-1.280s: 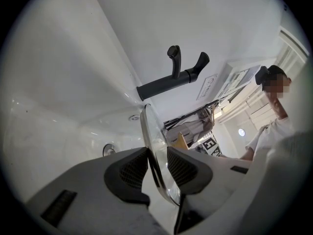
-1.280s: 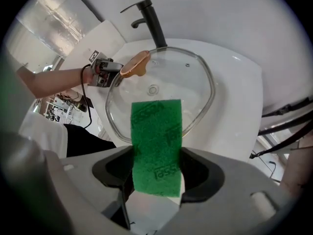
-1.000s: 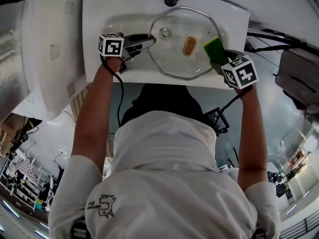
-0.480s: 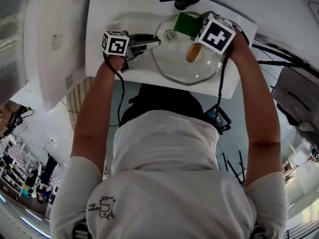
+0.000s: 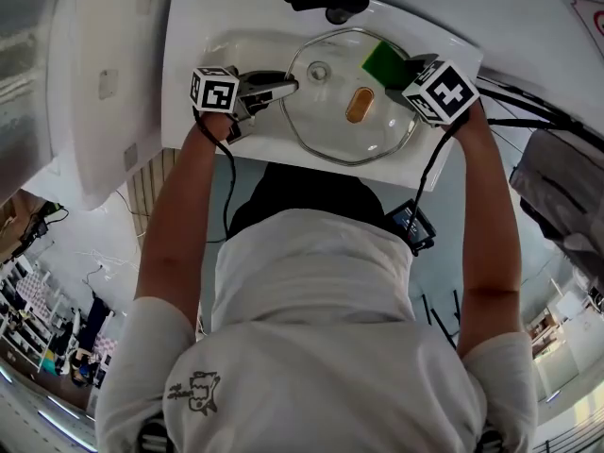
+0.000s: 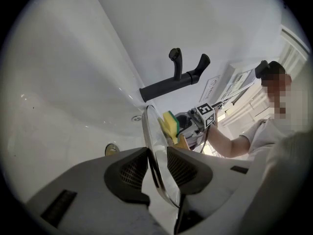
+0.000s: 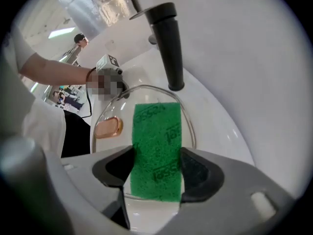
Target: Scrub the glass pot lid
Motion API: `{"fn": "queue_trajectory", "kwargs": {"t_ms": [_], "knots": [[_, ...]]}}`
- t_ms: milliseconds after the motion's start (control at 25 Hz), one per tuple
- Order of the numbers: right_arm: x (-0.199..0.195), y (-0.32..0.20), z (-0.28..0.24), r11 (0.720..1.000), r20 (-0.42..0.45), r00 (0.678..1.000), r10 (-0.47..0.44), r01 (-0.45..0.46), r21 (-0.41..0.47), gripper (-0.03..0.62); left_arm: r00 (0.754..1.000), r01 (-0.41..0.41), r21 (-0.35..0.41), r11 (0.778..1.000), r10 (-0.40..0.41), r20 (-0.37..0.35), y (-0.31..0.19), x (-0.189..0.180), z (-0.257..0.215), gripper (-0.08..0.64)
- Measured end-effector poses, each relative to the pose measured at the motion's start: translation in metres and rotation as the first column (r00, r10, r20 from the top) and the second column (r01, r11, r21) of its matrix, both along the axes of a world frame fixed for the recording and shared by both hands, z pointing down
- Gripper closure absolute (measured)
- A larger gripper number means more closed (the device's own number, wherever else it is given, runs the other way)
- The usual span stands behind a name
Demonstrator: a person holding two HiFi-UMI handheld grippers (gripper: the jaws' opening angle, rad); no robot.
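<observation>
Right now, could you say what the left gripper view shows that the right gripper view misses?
Only the left gripper view: the sink drain, the sponge's yellow layer, the glass lid's rim edge-on in the left hand-held gripper's jaws. Only the right gripper view: the sponge's printed green face, gripped by the right hand-held gripper. Both: lid, sponge, black faucet.
</observation>
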State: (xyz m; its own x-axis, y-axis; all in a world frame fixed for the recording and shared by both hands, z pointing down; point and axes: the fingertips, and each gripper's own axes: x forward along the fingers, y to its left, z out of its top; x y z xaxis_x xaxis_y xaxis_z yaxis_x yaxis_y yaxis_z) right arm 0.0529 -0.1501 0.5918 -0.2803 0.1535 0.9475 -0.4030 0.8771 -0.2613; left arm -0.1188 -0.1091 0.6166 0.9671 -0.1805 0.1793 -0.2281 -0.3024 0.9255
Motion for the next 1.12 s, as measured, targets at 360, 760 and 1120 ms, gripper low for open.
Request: {"fn": "queue_trajectory", "kwargs": {"t_ms": [360,760,1120], "knots": [[0.064,0.083,0.005,0.976,0.006,0.978,0.211,-0.210,-0.050,0.301,0.999,0.031,0.003,1.000,-0.031,0.019,0.000,-0.001,-0.002,0.437],[0.039,0.148,0.003,0.980,-0.022,0.981,0.193,-0.194,-0.051,0.301,0.997,0.080,-0.004,0.997,-0.080,0.004,-0.004,-0.002,-0.003,0.437],[-0.044,0.186,-0.014,0.970,0.043,0.972,0.231,-0.227,-0.090,0.299,0.994,0.104,0.002,0.995,-0.104,-0.022,-0.002,-0.006,-0.003,0.440]]}}
